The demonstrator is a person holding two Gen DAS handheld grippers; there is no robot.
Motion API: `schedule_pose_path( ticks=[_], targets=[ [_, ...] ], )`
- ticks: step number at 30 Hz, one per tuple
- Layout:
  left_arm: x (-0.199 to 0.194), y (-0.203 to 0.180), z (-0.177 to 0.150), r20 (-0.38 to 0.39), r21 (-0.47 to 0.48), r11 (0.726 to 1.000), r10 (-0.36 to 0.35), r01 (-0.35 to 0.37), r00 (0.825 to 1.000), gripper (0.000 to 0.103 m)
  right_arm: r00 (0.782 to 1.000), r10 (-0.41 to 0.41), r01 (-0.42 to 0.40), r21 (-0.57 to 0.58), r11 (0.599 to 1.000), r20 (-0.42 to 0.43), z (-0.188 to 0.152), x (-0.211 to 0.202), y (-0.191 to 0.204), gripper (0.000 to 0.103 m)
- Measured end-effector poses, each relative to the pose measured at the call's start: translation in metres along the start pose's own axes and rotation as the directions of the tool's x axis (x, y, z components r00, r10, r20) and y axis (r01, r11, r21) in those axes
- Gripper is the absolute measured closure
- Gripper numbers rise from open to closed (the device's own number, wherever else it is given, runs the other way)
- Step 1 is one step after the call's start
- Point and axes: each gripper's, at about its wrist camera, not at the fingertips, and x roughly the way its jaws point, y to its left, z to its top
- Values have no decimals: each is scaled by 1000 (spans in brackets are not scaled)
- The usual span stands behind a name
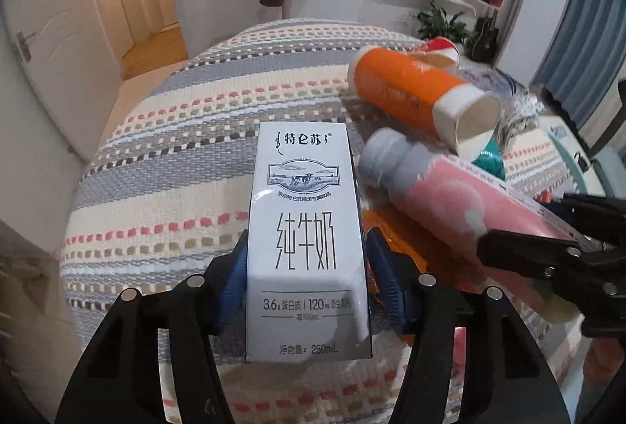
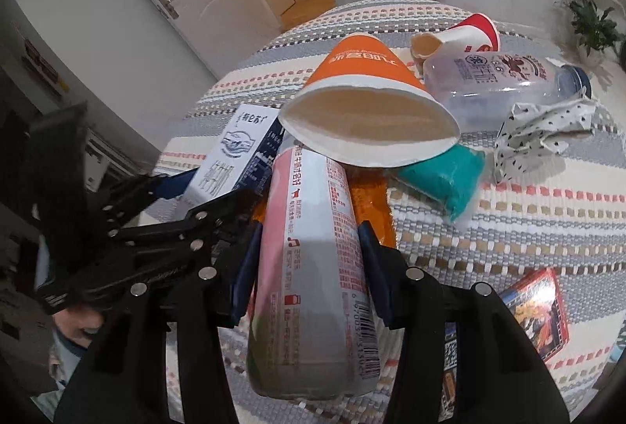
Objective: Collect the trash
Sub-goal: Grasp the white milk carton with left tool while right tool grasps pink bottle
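Note:
My left gripper (image 1: 307, 263) is shut on a white milk carton (image 1: 305, 228), held upright above the striped cloth. The carton also shows in the right wrist view (image 2: 234, 157). My right gripper (image 2: 309, 259) is shut on a pink bottle (image 2: 313, 267) with a grey cap, seen in the left wrist view (image 1: 450, 197) to the right of the carton. An orange paper cup (image 2: 364, 110) lies on its side just beyond the bottle and shows in the left wrist view (image 1: 422, 95).
On the striped tablecloth (image 2: 508, 212) lie a red-and-white cup (image 2: 469, 32), a clear plastic bottle (image 2: 504, 83), a crumpled dotted wrapper (image 2: 544, 134), a teal packet (image 2: 446, 177), an orange wrapper (image 2: 371, 204) and a colourful box (image 2: 536, 310). Doors and wall stand behind.

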Motion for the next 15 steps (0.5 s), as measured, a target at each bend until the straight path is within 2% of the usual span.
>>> schedule_pose_path(
  ticks=[4,9,13,15],
  targets=[
    [-25,15,-5,86,-70,997,-32,39,996,48,999,27,-27,0,1000,20,-5,-11,6,57],
    [-68,16,-1,199,-91,995,-21,40,980,48,993,93,-93,-2,996,70,-10,-38,11,58],
    [-94,7,3,266,-82,995,-30,54,964,48,990,94,-91,-35,995,102,-15,-62,15,58],
    [-102,2,4,282,-72,995,-46,69,958,48,993,72,-66,-66,996,89,-20,-65,18,58]
  ],
)
